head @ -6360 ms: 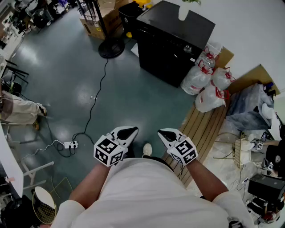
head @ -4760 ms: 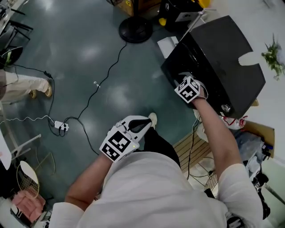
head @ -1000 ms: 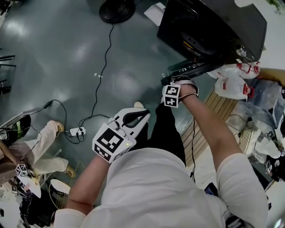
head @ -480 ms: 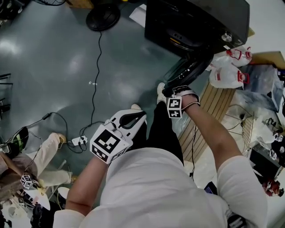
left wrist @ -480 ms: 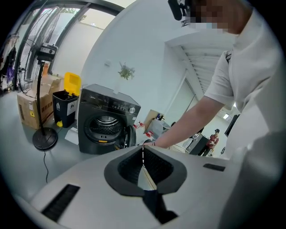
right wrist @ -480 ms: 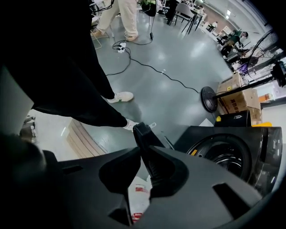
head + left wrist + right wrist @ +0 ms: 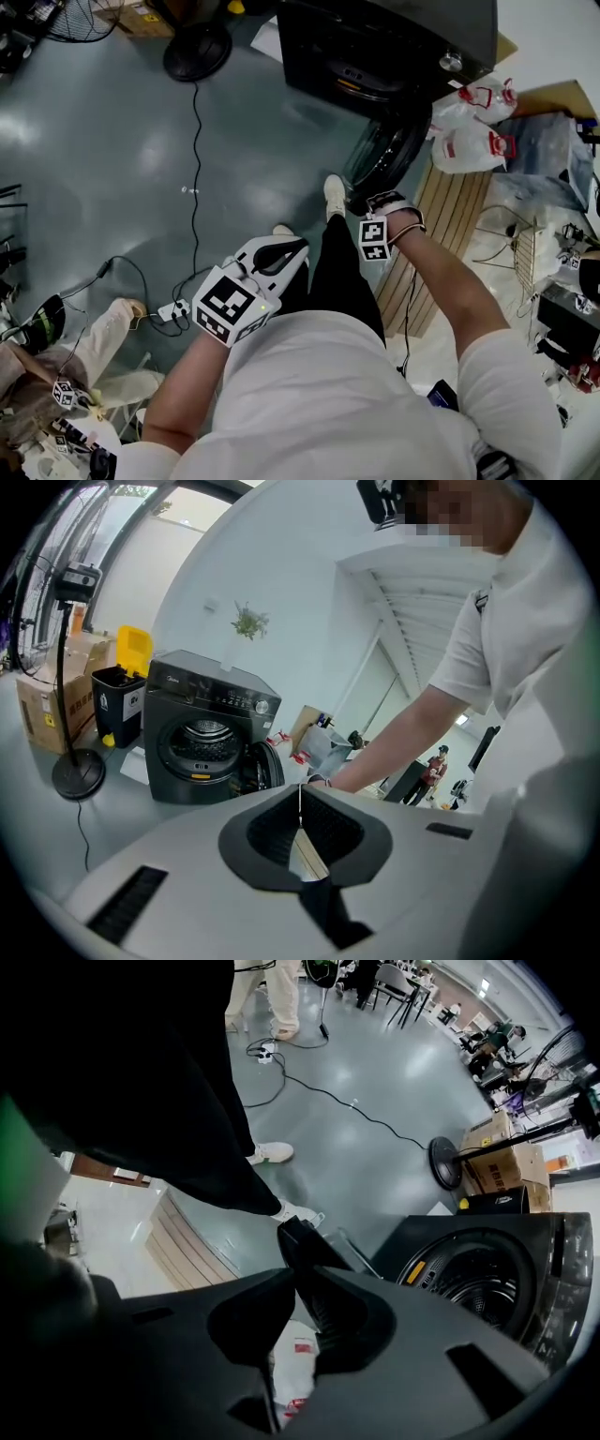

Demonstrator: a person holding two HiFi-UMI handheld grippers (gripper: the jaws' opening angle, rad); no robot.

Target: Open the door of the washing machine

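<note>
Black sheet metal, boxy and matte: that's the washing machine [image 7: 375,42]. Its round door [image 7: 386,150] stands out from the front, a thick dark ring seen almost edge-on from your head. Your right gripper [image 7: 361,200] is clamped on the door's outer rim; in the right gripper view that rim rises as a dark wedge between the jaws, pads pressing it. Behind it the ribbed metal drum [image 7: 478,1283] shows in the open mouth. Your left gripper [image 7: 286,251] hangs well back from the machine, jaws pinched together on nothing. Beside the machine sit knotted white plastic bags [image 7: 469,131] and a slatted wooden board [image 7: 441,225], with a round fan base [image 7: 197,49] on the glossy grey floor [image 7: 112,141]. The hinge side is too dark to make out, and the machine's top is cut off.
</note>
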